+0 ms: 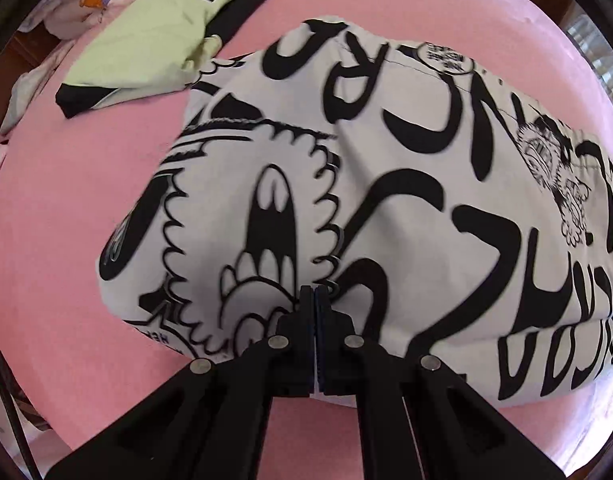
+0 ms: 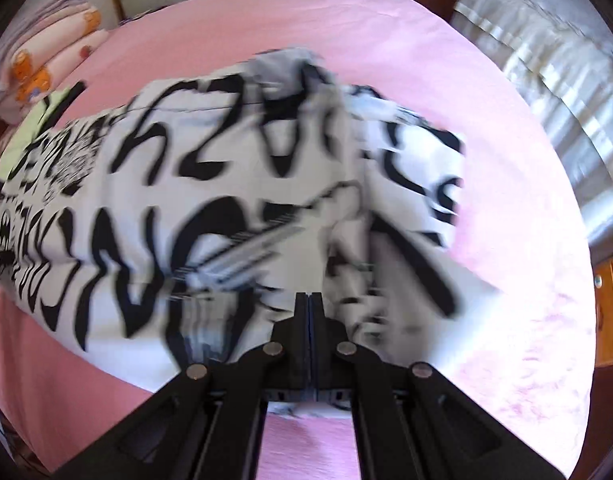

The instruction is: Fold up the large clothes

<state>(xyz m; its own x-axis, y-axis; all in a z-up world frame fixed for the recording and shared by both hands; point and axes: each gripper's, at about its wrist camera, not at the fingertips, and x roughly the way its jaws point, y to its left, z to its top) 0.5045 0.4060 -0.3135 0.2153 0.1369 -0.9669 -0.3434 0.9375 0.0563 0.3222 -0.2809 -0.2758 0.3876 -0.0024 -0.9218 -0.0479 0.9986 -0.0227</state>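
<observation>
On pink bed, L gripper & R gripper clench printed garment; R view blurred.

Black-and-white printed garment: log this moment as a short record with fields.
surface: pink bed sheet
garment: black-and-white printed garment, spread across the sheet, near edge lifted
left gripper: shut on the garment's near edge
right gripper: shut on the same garment's near edge, view blurred
other clothing: green and black garment, folded, lying beyond the printed one
background: stacked bedding at the bed's far side
</observation>
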